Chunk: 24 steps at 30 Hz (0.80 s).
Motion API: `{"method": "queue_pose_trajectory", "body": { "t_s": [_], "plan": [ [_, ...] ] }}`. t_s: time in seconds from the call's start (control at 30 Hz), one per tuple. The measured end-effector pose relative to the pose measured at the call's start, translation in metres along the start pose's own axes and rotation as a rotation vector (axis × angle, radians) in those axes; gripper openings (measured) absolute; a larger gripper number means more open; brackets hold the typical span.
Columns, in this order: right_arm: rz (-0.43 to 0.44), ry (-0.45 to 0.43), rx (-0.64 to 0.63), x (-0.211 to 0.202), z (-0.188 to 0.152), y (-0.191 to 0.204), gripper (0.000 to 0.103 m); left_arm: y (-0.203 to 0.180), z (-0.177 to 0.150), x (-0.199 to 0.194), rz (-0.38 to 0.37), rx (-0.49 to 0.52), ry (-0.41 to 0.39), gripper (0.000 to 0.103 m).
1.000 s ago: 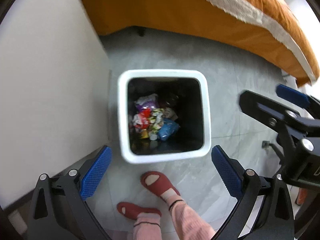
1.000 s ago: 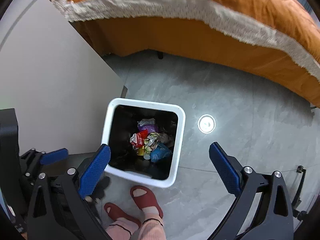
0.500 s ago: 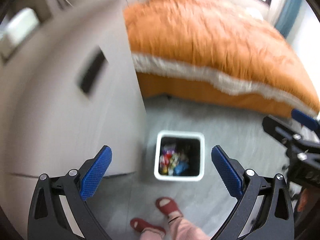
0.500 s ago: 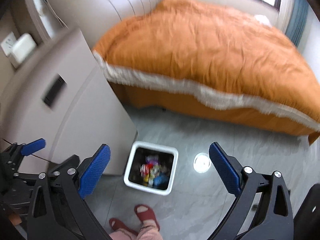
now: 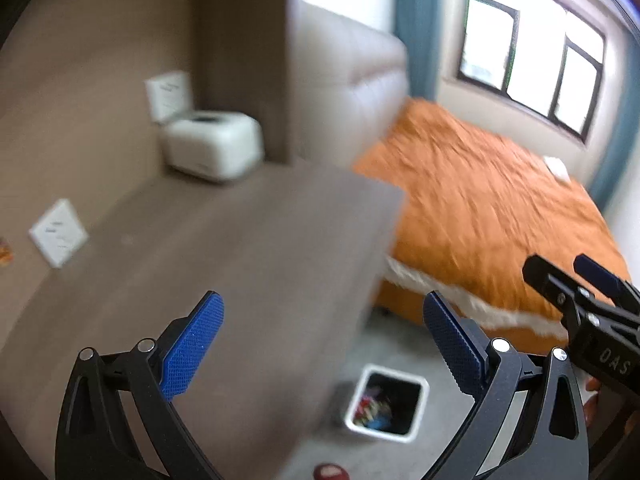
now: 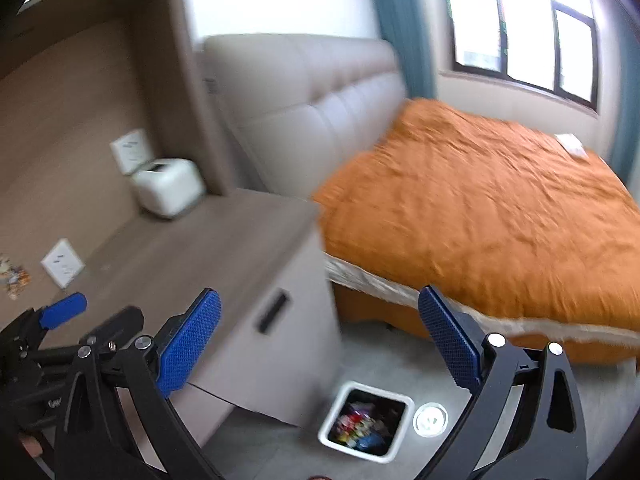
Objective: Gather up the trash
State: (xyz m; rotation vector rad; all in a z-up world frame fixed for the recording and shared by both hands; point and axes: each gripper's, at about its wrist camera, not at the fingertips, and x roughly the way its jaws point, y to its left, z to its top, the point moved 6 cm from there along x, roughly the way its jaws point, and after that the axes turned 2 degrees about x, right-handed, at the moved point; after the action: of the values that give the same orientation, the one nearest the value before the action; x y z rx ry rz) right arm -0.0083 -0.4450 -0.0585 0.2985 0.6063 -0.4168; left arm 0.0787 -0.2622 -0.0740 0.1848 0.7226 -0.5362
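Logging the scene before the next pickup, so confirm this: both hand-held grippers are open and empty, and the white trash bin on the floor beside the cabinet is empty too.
Not quite. The left hand-held gripper and right hand-held gripper are open and empty, but the white trash bin beside the cabinet is not empty: the right wrist view shows colourful wrappers inside.

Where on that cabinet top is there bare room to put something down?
Most of the cabinet top is bare: the wide stretch from the white box at the back to the front edge. Small scraps lie at its far left, by the wall. The bin on the floor is crowded with wrappers.
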Motion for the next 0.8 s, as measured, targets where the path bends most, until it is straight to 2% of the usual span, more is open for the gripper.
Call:
{"method": "queue_pose_trajectory", "body": {
  "t_s": [0.17,0.23,0.37,0.5,0.63,0.8],
  "plan": [
    [0.134,-0.001,-0.072,-0.001,0.02,0.077,0.098,0.068,0.018,-0.033,0.099,-0.095,-0.072,0.098],
    [0.177,-0.032,-0.119,-0.003,0.027,0.11,0.098,0.102,0.022,-0.05,0.145,-0.143,-0.093,0.098],
    [0.259,-0.076,-0.193,-0.009,0.035,0.175,0.098,0.157,0.018,-0.08,0.245,-0.221,-0.116,0.098],
    [0.359,-0.066,-0.222,-0.013,0.035,0.225,0.098,0.207,0.009,-0.105,0.336,-0.308,-0.14,0.098],
    [0.414,-0.042,-0.265,-0.012,0.026,0.269,0.098,0.242,-0.006,-0.119,0.417,-0.365,-0.132,0.098],
    [0.457,-0.017,-0.279,-0.015,0.017,0.303,0.098,0.271,-0.021,-0.132,0.447,-0.424,-0.131,0.098]
  ]
}}
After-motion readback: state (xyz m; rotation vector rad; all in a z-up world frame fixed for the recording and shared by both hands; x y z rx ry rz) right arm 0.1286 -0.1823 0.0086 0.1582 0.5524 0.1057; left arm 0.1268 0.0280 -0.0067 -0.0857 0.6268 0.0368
